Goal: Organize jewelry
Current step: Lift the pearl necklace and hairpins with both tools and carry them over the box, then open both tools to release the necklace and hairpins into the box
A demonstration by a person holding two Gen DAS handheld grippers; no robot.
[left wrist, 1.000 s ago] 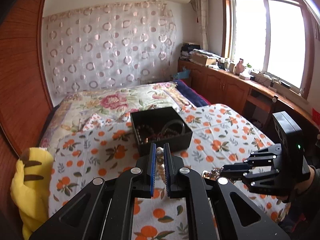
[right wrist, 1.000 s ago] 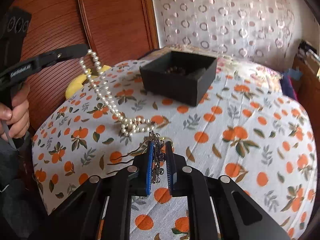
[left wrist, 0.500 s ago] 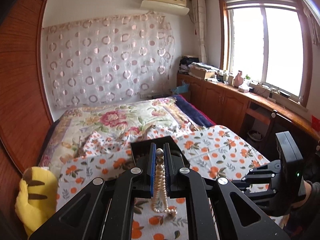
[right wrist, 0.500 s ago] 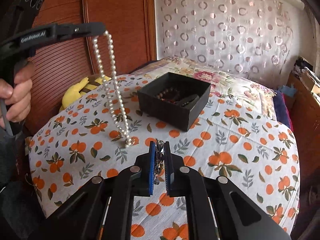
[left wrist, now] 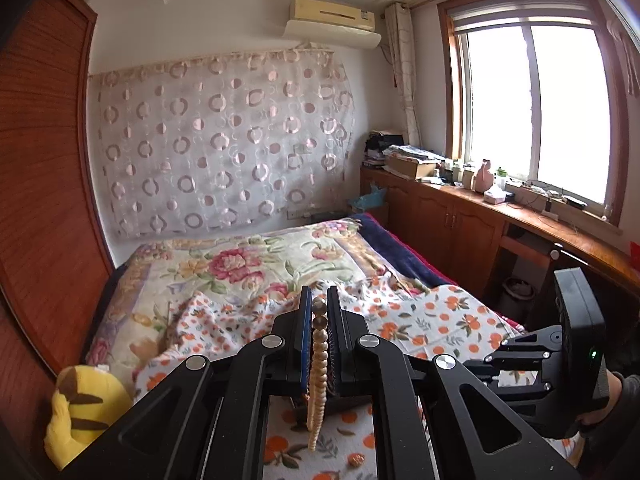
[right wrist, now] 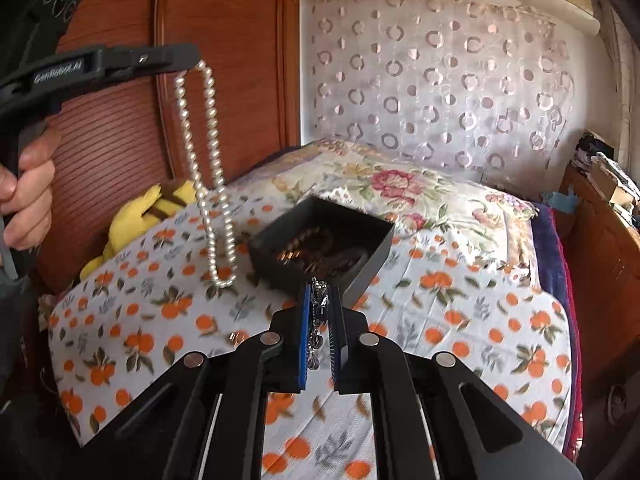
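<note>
A pearl necklace (left wrist: 319, 364) was pinched between the closed fingers of the left gripper (left wrist: 319, 312) and hung free as a long loop above the orange-patterned bedspread (right wrist: 460, 320). A silver chain (right wrist: 319, 312) was clamped in the right gripper (right wrist: 319, 300). Just beyond it, a black box (right wrist: 376, 256) holding dark beaded jewelry was set mid-bedspread. A yellow plush toy (right wrist: 136, 216) lay at the left edge.

Both tongs are up in the air, pinched closed. Left tongs (right wrist: 192, 62) sit higher, gripped by a bare hand (right wrist: 26, 196); right tongs (right wrist: 319, 312) are lower, pointing slightly down.
</note>
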